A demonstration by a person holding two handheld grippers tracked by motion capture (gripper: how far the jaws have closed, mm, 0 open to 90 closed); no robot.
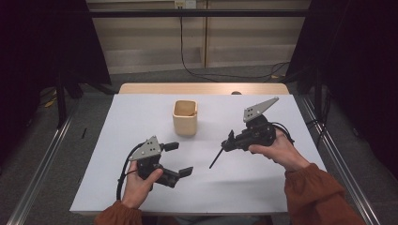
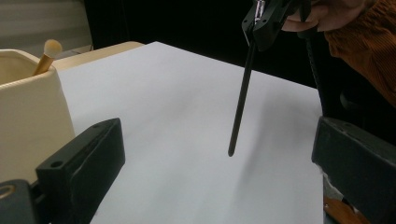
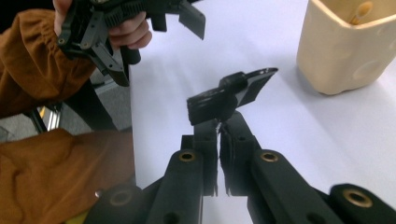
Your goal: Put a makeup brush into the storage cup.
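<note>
White table (image 1: 141, 187) before dark curtains; left gripper (image 1: 177, 159) is held open, right gripper (image 1: 229, 141) raised, clamped on a black brush (image 1: 216, 159).

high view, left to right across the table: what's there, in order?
left gripper, jaws open → beige cup → thin black stick hanging from the right gripper, jaws shut on it.
</note>
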